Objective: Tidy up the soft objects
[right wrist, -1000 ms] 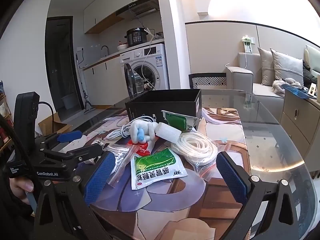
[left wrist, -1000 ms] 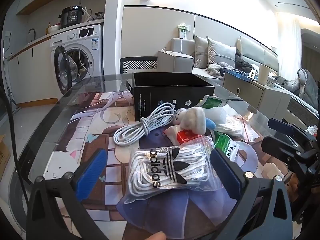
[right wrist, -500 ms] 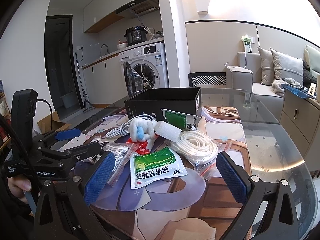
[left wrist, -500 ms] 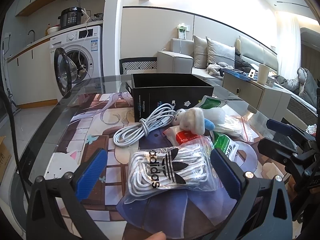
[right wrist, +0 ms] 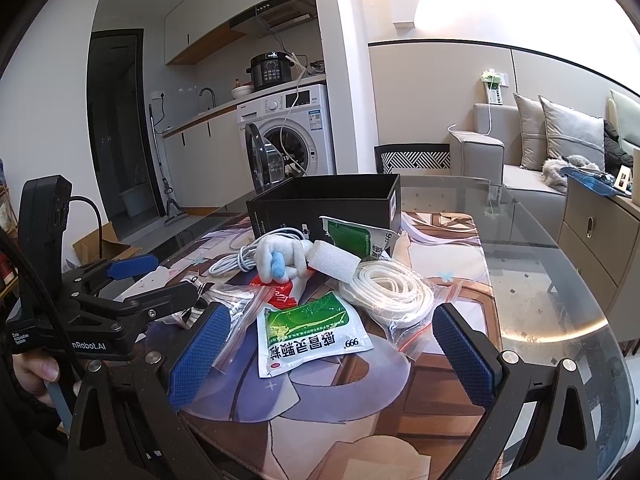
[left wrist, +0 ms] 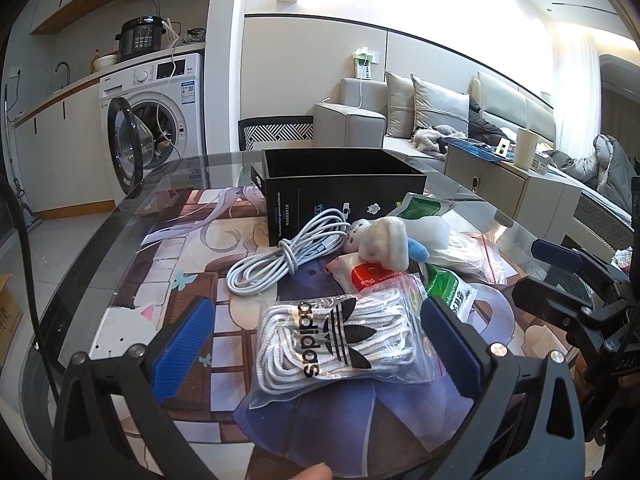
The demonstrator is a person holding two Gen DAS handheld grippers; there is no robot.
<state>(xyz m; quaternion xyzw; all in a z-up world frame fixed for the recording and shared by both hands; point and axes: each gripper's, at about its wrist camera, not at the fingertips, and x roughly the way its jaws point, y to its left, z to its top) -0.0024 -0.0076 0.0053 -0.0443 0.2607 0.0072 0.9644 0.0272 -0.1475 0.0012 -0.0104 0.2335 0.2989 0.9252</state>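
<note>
Left wrist view: left gripper [left wrist: 312, 344] held wide open, blue pads spread and gripping nothing. Directly ahead, lying between the two pads, a clear zip bag of white shoelaces [left wrist: 336, 340] printed with a black trefoil logo, flat on the printed table mat [left wrist: 176, 264]. Long axis of the bag roughly crosswise, from pad to pad, so probably spanned by the open jaws. Just beyond it, a coiled white cable [left wrist: 288, 256], a small white plush toy [left wrist: 380, 240] with a blue part, a red-and-white packet [left wrist: 368, 276] and a green sachet [left wrist: 448, 292]. Farther ahead, an open black box [left wrist: 340, 188], seemingly the place for the soft things. Off to the right of the left gripper, the right gripper [left wrist: 560, 276] seen from the side, near the same pile.

Right wrist view: right gripper [right wrist: 332, 356] likewise spread wide, empty. Straight ahead between its pads, a green and white medicine sachet [right wrist: 312, 332], flat on the mat, long axis slanting away toward the right. Ahead and to the right, a bagged coil of white cord [right wrist: 388, 288]; beyond, a white foam roll [right wrist: 332, 266], the plush toy [right wrist: 280, 260] and the black box [right wrist: 324, 204]. To the left, the left gripper [right wrist: 156, 280] over the bag of laces, with a hand [right wrist: 32, 372] on its handle.

Judgement: left gripper nearer the laces, right nearer the sachet; nothing yet in the box.
</note>
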